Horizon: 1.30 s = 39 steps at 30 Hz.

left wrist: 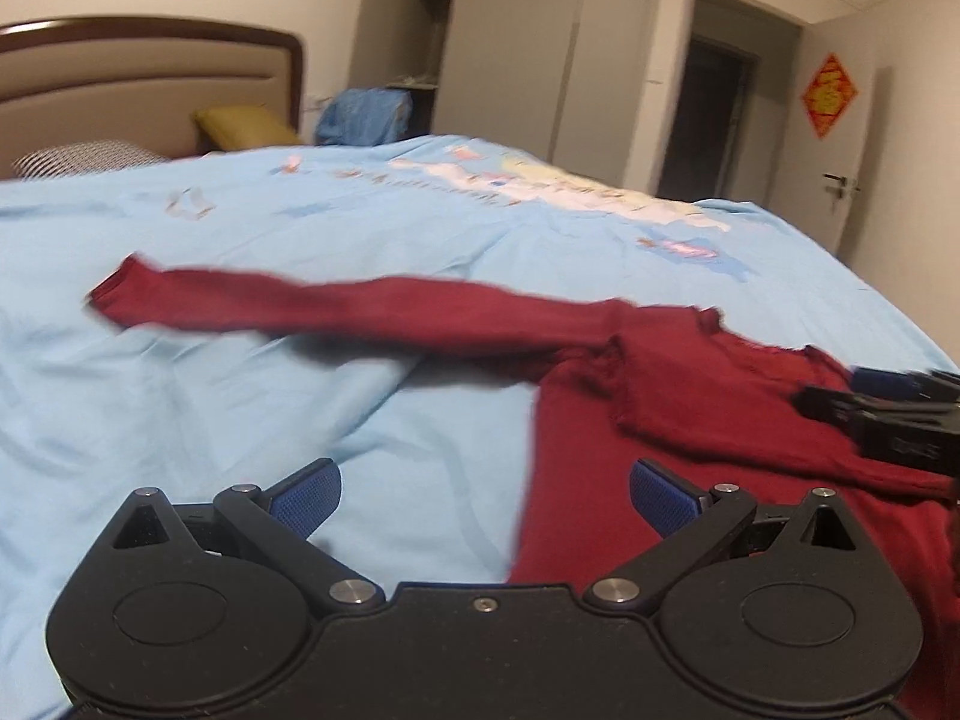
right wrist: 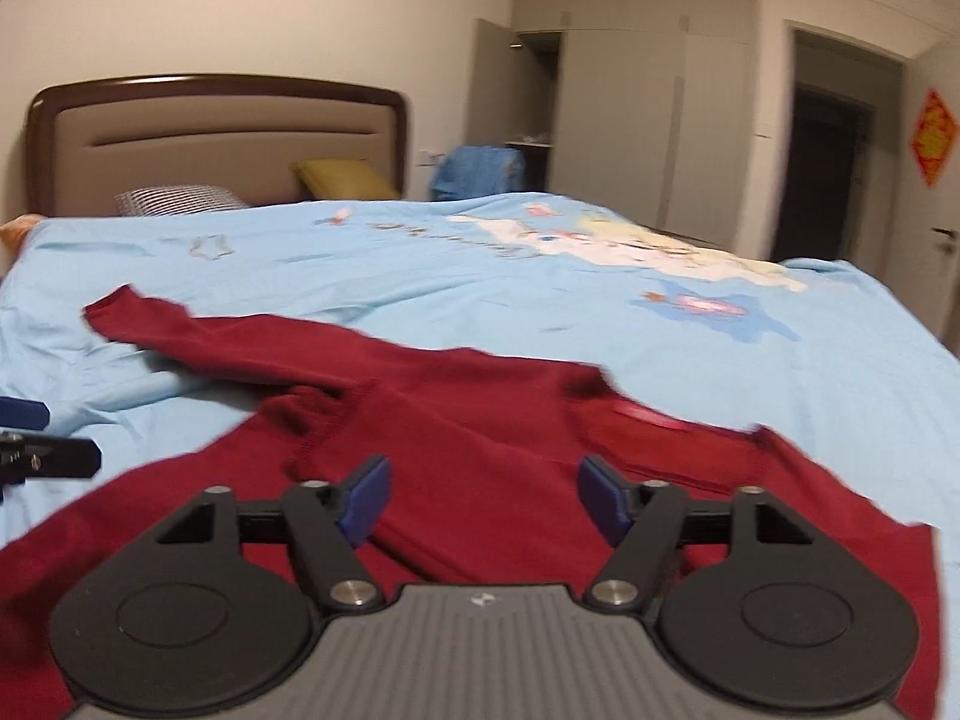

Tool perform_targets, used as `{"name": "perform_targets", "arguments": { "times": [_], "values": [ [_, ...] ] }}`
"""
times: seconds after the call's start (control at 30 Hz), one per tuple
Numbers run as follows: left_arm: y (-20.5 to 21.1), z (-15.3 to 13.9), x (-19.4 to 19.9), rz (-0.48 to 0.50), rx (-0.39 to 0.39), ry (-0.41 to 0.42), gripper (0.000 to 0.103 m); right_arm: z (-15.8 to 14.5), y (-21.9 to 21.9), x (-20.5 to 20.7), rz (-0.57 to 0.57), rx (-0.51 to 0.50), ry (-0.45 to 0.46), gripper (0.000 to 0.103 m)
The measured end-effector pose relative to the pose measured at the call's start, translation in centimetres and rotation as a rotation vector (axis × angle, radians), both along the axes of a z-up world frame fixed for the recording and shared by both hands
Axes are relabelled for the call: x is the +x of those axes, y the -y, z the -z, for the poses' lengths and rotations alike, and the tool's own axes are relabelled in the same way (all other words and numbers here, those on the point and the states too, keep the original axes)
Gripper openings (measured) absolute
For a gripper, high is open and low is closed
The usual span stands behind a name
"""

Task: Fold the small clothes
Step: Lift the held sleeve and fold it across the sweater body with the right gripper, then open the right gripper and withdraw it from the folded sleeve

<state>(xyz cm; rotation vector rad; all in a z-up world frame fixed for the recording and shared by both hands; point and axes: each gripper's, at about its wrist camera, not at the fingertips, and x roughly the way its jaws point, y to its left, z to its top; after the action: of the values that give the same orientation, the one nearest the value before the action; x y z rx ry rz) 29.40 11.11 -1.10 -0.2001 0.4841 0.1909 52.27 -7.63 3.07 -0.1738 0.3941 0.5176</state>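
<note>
A dark red long-sleeved sweater [left wrist: 708, 396] lies on the light blue bedspread [left wrist: 240, 408], one sleeve [left wrist: 312, 303] stretched out to the left. My left gripper [left wrist: 485, 498] stands open above the bedspread beside the sweater's left edge, holding nothing. In the right wrist view the sweater [right wrist: 480, 438] fills the foreground, its sleeve [right wrist: 180, 330] reaching left and its collar [right wrist: 648, 426] to the right. My right gripper [right wrist: 483, 501] is open just over the sweater's body, nothing between its fingers. It also shows at the right edge of the left wrist view as the right gripper [left wrist: 888, 402].
A padded headboard [right wrist: 216, 138], a striped pillow [right wrist: 174, 199] and a yellow cushion [right wrist: 342, 179] sit at the bed's far end. Beyond are a blue bundle [right wrist: 480, 171], grey wardrobes [right wrist: 630, 114], a dark doorway [right wrist: 828, 174] and a door with a red hanging [right wrist: 933, 138].
</note>
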Motion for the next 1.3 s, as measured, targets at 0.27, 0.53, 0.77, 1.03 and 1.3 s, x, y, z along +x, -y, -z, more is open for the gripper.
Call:
{"name": "perform_targets", "arguments": {
  "times": [0.27, 0.53, 0.77, 1.03, 1.3],
  "values": [
    [3.4, 1.0, 8.2, 0.064, -0.003, 0.039, 0.102, 0.9, 12.5, 2.3, 0.420, 0.053, -0.058, 0.084],
    [4.1, 4.2, 11.5, 0.055, -0.008, -0.051, 0.102, 4.4, 20.2, 5.7, 0.562, 0.257, -0.222, 0.049],
    [4.2, 5.1, 12.0, 0.057, -0.007, -0.078, 0.103, 4.9, 20.0, 4.7, 0.575, 0.304, -0.180, 0.009],
    [4.2, 5.3, 11.7, 0.057, -0.005, -0.072, 0.103, 4.7, 20.1, 3.8, 0.597, 0.300, -0.187, 0.015],
    [4.1, 5.3, 11.8, 0.057, -0.012, -0.070, 0.103, 4.0, 19.0, -2.5, 0.504, 0.067, -0.087, 0.047]
  ]
}}
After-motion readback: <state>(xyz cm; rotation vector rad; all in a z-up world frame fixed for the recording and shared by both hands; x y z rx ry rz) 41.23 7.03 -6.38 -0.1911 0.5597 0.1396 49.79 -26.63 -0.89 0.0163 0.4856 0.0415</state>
